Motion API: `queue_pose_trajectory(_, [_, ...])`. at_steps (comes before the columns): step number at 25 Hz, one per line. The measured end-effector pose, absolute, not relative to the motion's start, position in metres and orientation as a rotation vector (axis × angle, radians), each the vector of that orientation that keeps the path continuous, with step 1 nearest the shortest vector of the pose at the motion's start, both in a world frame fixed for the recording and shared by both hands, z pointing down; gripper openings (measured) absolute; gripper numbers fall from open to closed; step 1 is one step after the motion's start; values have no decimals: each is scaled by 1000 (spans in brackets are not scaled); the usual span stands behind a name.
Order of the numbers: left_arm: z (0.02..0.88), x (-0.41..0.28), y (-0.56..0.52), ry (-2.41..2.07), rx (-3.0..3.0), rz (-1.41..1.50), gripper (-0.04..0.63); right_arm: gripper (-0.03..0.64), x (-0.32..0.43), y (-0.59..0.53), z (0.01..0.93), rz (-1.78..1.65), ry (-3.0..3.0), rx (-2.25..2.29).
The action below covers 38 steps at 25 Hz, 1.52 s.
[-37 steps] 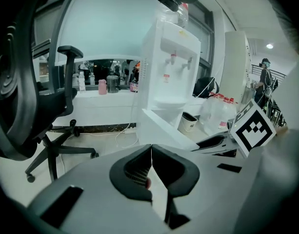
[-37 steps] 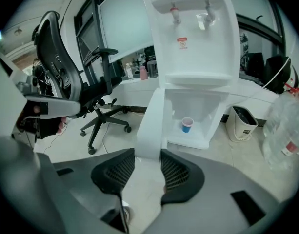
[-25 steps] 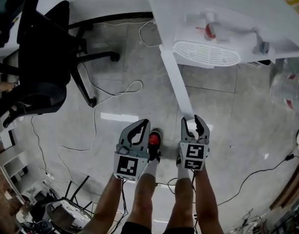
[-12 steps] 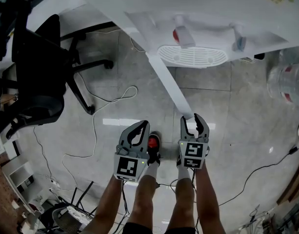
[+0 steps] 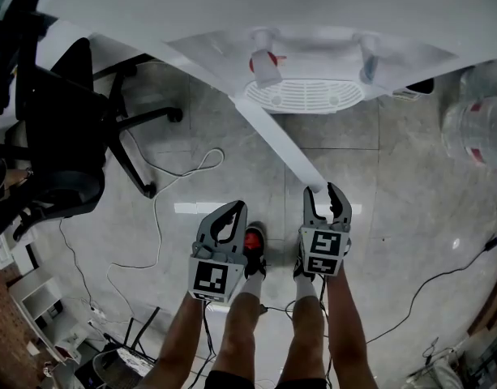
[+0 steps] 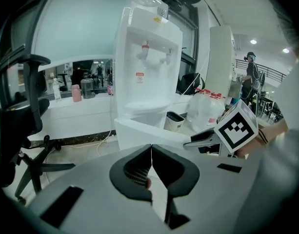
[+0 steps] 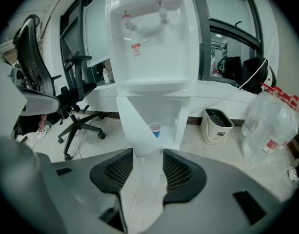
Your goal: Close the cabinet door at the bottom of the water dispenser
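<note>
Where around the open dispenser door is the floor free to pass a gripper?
Bare floor tiles lie between the open cabinet door and the water bottles. Left of the door, a cable and office chair crowd it.

Left gripper (image 5: 237, 209) closed; right gripper's (image 5: 323, 194) jaws just widening.

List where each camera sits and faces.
Head view: on the head, looking steeply down at left gripper, right gripper, legs, cabinet door.
Left gripper view: on that gripper, facing the water dispenser; its shut jaws show.
Right gripper view: faces the water dispenser; cabinet door edge between jaws that have just been opening.
Shared: all show the cabinet door.
</note>
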State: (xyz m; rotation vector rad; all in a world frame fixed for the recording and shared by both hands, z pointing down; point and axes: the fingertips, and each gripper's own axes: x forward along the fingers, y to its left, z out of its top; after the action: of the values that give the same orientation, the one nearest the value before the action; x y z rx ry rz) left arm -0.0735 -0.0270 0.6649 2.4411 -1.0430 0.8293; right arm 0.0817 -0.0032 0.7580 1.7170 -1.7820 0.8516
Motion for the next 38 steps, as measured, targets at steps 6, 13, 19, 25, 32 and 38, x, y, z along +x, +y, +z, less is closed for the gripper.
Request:
queue_pose_trajectory(6, [663,-60,-27,-1032,2455,838,25,195,93,-8,758,869,-1779,1731])
queue_pose_trajectory(13, [662,-46,-30,-1026,2468,845,25,193,105,-14,758,869,-1785,1745])
queue_pose_trajectory(19, [662,-34,-34,-1009,2486,854,25,186,117,-20,759,854,-1779,1762])
queue_pose_trajectory(25, [660,-25,-43,-1004,2505,855,25,166,126,-29,759,828,-1773,1782])
queue_pose_trajectory(32, [660,-17,-54,-1000,2523,851,25,151,138,-41,761,804,-1762,1802])
queue_pose_trajectory(38, [661,-10,-60,-1004,2530,840,25,150,149,-51,761,768,-1770,1797])
